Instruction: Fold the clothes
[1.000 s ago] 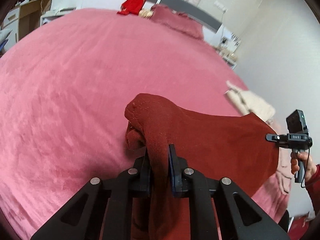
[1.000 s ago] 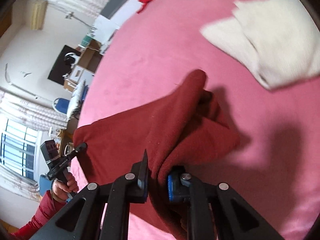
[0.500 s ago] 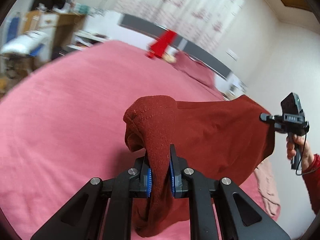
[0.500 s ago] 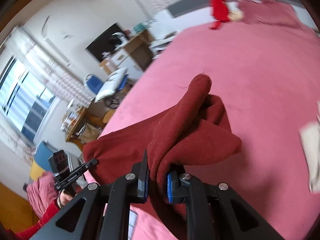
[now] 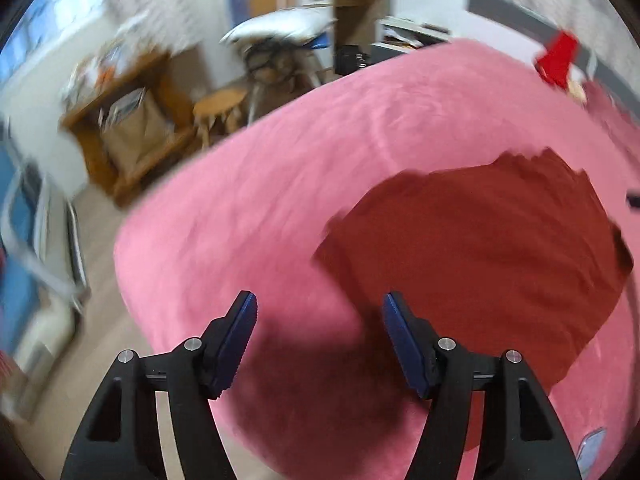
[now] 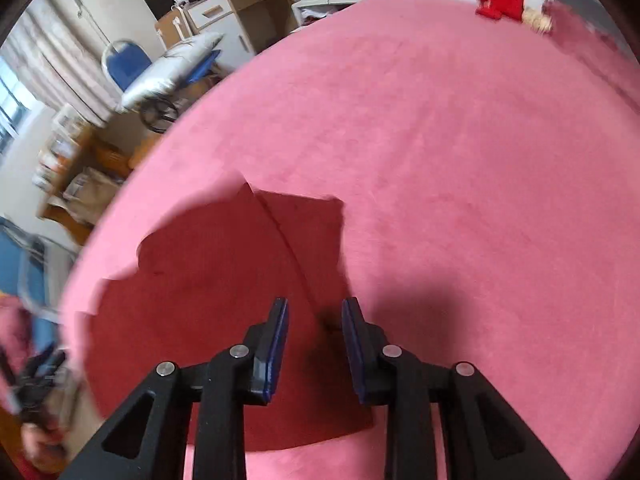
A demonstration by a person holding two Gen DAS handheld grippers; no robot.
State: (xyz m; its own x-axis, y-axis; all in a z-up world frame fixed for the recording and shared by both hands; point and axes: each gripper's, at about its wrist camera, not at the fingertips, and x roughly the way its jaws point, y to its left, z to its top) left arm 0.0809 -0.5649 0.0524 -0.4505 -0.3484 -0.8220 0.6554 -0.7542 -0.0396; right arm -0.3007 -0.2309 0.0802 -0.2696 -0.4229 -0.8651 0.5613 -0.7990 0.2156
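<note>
Now the dark red garment (image 6: 224,304) lies flat near the bed's (image 6: 460,152) near edge; right gripper (image 6: 314,344) hovers over it, jaws parted and empty; left gripper (image 5: 318,344), spread wide, sits off its left edge.

My left gripper (image 5: 316,308): matt black plastic, ribbed blue pads (image 5: 240,332), bright metal screws.
My right gripper (image 6: 314,318): same matt black plastic, blue pads (image 6: 280,340).
Dark red garment (image 5: 480,248): soft matt cloth, fine knit look.
Bedspread (image 6: 460,140): pink plush cloth, velvety nap, matt.
Stool (image 5: 218,106): light wood, smooth.
Cabinet (image 6: 248,4): pale wood, smooth faces.
</note>
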